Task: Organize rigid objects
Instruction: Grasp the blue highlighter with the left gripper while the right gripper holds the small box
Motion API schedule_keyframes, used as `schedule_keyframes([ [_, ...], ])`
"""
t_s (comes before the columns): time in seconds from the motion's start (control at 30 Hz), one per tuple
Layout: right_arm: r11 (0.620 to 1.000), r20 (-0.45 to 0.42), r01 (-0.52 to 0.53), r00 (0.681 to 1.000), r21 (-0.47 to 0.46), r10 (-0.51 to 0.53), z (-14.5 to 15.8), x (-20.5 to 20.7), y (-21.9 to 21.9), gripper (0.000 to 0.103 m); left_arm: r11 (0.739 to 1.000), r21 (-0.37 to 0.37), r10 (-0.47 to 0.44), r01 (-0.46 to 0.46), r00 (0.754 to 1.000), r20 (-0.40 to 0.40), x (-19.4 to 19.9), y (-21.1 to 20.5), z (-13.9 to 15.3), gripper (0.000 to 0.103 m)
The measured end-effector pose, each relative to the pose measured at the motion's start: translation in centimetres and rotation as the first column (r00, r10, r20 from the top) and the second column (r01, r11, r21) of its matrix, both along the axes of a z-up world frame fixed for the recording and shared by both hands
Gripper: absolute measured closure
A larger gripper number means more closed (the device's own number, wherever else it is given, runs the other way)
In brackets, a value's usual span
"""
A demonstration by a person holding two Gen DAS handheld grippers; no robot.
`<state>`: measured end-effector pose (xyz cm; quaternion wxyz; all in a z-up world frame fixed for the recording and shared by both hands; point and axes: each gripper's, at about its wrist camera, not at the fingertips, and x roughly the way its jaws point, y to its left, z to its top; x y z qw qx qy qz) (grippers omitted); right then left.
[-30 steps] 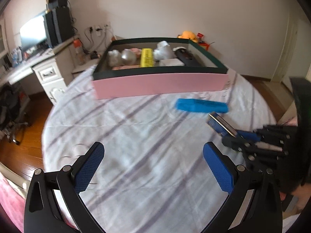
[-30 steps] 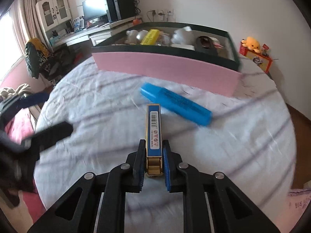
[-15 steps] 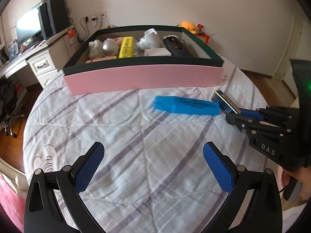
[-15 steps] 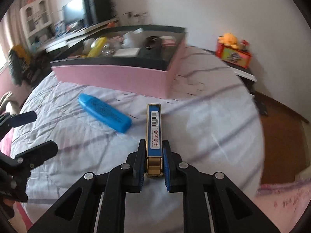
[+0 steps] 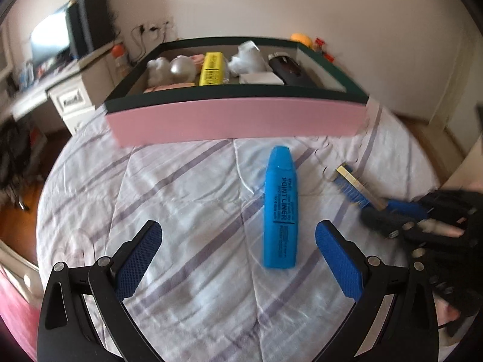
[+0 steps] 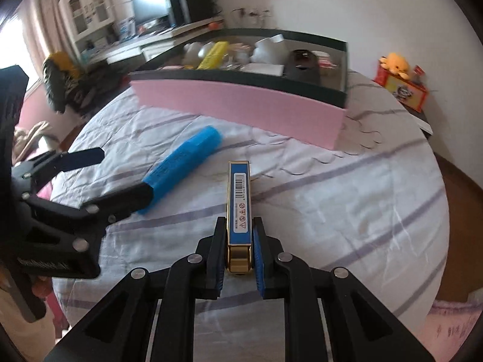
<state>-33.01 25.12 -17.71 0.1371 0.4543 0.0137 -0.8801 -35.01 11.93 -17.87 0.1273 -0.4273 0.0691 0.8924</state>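
A big blue highlighter (image 5: 280, 208) lies on the striped bedcover, pointing toward a pink box (image 5: 238, 117) with a dark green rim. My left gripper (image 5: 238, 256) stands open just in front of the highlighter's near end, its pads on either side and apart from it. In the right wrist view the highlighter (image 6: 184, 163) lies to the left, with the left gripper (image 6: 117, 178) around its near end. My right gripper (image 6: 240, 241) is shut on a slim blue and gold box (image 6: 239, 199), which is also seen from the left wrist (image 5: 353, 185).
The pink box holds a yellow pack (image 5: 212, 69), white figures (image 5: 247, 58), a silver ball (image 5: 181, 68) and a black case (image 5: 286, 68). A desk with a monitor (image 6: 151, 3) stands beyond the bed. A red and yellow toy box (image 6: 401, 87) sits at the right.
The left gripper has moved in over the blue highlighter, which now lies lengthwise between its open fingers. The right gripper still holds the slim box and has swung its view back toward the pink box.
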Motion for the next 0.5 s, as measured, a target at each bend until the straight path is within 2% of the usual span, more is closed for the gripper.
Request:
schedule_keyframes([
  [0.07,1.000,-0.005,0.022,1.000,0.017,-0.022,0.1,0.2,0.5,0.087,1.000,-0.024,-0.019,0.019,1.000,-0.013,-0.4,0.8,-0.3,0.001],
  [0.13,0.999,-0.009,0.035,0.999,0.001,-0.035,0.0,0.1,0.8,0.087,0.999,-0.009,-0.036,0.036,0.999,-0.002,-1.0,1.2,-0.5,0.006],
  [0.2,0.999,-0.018,0.045,0.999,-0.002,-0.045,-0.1,0.0,0.9,0.087,0.999,-0.008,-0.038,0.038,0.999,0.021,-1.8,1.6,-0.9,0.025],
  [0.23,0.999,-0.019,0.052,0.998,-0.002,-0.052,-0.3,-0.1,0.8,0.087,0.999,-0.018,-0.033,0.033,0.999,0.018,-2.0,1.8,-1.1,0.028],
  [0.27,0.998,-0.025,0.057,0.998,-0.002,-0.057,-0.3,-0.1,0.8,0.087,0.999,-0.016,-0.038,0.038,0.999,0.001,-2.0,1.9,-1.0,0.036],
  [0.3,0.998,-0.032,0.062,0.998,-0.005,-0.062,-0.4,-0.1,0.7,0.087,0.999,-0.003,-0.050,0.050,0.999,0.004,-2.0,1.9,-0.9,0.052],
  [0.33,0.997,-0.037,0.070,0.997,-0.011,-0.070,-0.5,-0.2,0.7,0.087,0.998,0.007,-0.060,0.060,0.998,0.004,-2.1,2.0,-0.8,0.059],
  [0.37,0.997,-0.044,0.076,0.996,-0.019,-0.077,-0.6,-0.2,0.7,0.087,0.997,0.007,-0.073,0.073,0.997,-0.002,-2.1,2.1,-0.7,0.074],
  [0.5,0.995,-0.063,0.095,0.993,-0.038,-0.098,-0.8,-0.4,0.8,0.087,0.996,0.007,-0.090,0.090,0.996,-0.010,-1.9,2.1,-0.8,0.076],
])
